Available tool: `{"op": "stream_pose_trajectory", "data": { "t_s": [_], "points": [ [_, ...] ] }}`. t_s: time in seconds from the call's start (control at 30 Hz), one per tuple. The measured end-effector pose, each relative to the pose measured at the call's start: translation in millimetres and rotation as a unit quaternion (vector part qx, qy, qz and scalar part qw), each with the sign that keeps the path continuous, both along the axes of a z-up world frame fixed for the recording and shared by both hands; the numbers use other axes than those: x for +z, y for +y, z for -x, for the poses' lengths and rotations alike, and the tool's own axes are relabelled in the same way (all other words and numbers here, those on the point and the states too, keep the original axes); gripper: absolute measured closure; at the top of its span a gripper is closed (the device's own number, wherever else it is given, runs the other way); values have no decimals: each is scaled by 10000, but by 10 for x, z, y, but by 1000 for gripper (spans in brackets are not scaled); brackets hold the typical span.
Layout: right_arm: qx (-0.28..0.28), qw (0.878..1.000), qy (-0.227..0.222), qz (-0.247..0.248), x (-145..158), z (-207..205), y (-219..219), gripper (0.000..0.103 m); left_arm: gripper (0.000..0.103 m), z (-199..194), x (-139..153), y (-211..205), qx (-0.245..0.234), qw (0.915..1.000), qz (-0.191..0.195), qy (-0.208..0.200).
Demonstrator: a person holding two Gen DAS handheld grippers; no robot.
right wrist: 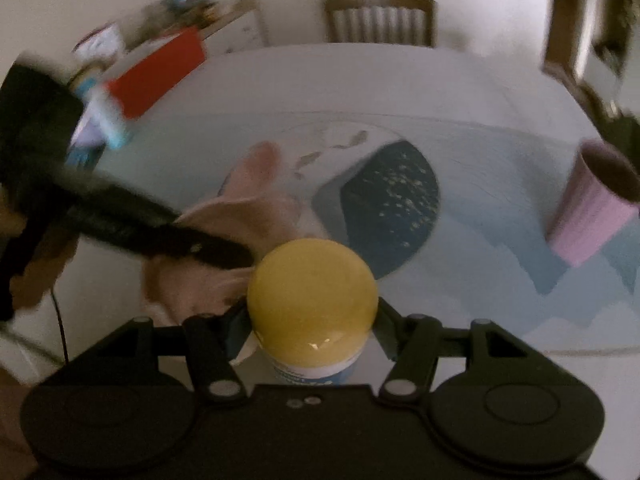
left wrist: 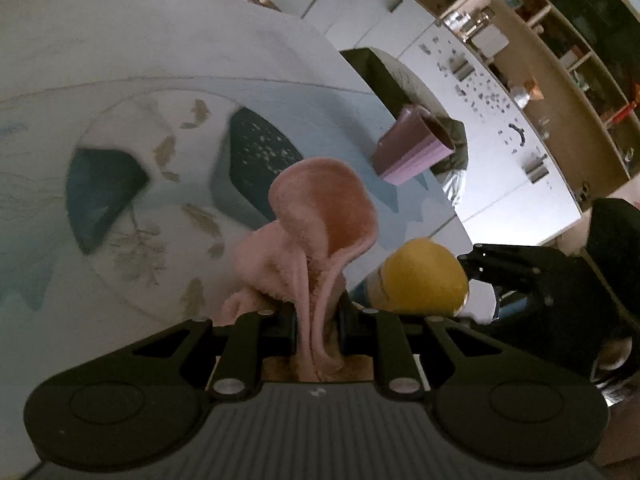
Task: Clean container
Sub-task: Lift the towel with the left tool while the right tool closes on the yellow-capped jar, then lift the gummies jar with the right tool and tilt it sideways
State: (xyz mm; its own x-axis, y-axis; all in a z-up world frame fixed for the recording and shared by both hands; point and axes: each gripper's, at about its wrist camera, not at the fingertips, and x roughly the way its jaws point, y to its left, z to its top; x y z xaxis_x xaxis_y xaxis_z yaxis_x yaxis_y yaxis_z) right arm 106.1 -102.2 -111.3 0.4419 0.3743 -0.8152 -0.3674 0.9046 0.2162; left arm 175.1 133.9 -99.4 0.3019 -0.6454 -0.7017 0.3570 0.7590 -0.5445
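Note:
My left gripper is shut on a pink fluffy cloth that stands up in a fold above the fingers. Beyond the cloth, a dark blue container speckled with pale crumbs lies on a patterned mat. My right gripper is shut on a bottle with a round yellow cap and a white and blue label. From the right wrist view the crumbed container lies just past the cap, and the left gripper with the cloth reaches in from the left, close to the bottle.
A second dark blue container lies on the mat's left side. A purple cup stands at the table's right edge. A chair sits at the far side of the white table. A red box is off to the left.

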Motion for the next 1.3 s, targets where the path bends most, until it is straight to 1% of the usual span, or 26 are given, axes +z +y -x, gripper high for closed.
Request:
{"op": "stream_pose_trajectory", "data": {
  "t_s": [0.1,0.17,0.23,0.3,0.37,0.4,0.53,0.57,0.63,0.73,0.77,0.8,0.87,0.97,1.17,1.23,1.3],
  "points": [
    [-545,9973,367,-326,-22,-168,-137,41,85,55,81,53,10,9999,-37,-132],
    [-990,9913,611,-617,-56,-271,-255,41,85,95,142,35,-47,9997,-38,-224],
    [-1540,9789,892,-999,-120,-366,-388,41,85,132,213,-18,-134,9995,39,-291],
    [-2074,9612,1165,-1399,-187,-406,-493,41,85,157,277,-103,-242,9990,205,-313],
    [-2410,9472,1312,-1658,-243,-426,-545,41,85,162,309,-230,-408,9981,317,-326],
    [-2520,9422,1363,-1739,-259,-427,-545,41,85,171,315,-302,-477,9978,296,-351],
    [-2722,9244,1684,-2072,-348,-415,-519,41,85,161,228,-421,-517,9982,109,-298],
    [-2743,9201,1770,-2165,-373,-401,-515,41,85,154,190,-408,-479,9985,35,-279],
    [-2847,9110,1866,-2327,-415,-367,-548,41,85,120,134,-335,-341,9993,55,-169],
    [-2945,9003,1967,-2531,-474,-344,-617,41,85,62,55,-265,-150,9997,-174,-93],
    [-2970,8974,1988,-2587,-487,-326,-640,41,86,45,35,-250,-125,9998,-140,-46],
    [-2974,8960,1989,-2630,-497,-316,-663,41,86,25,20,-243,-110,9999,-128,-21],
    [-3040,8914,1998,-2704,-525,-293,-727,38,86,-1,4,-262,-109,9997,-222,-56],
    [-3108,8870,1972,-2790,-567,-252,-836,37,86,-21,-10,-310,-132,9995,-281,-71],
    [-3177,8865,1831,-2823,-587,-158,-1066,35,86,-18,-40,-454,-244,9979,-593,-133],
    [-3234,8817,1869,-2883,-630,-143,-1144,34,86,-18,-49,-487,-235,9973,-673,-161],
    [-3293,8777,1883,-2929,-660,-133,-1208,34,86,-18,-52,-498,-209,9974,-671,-152]
  ]
}}
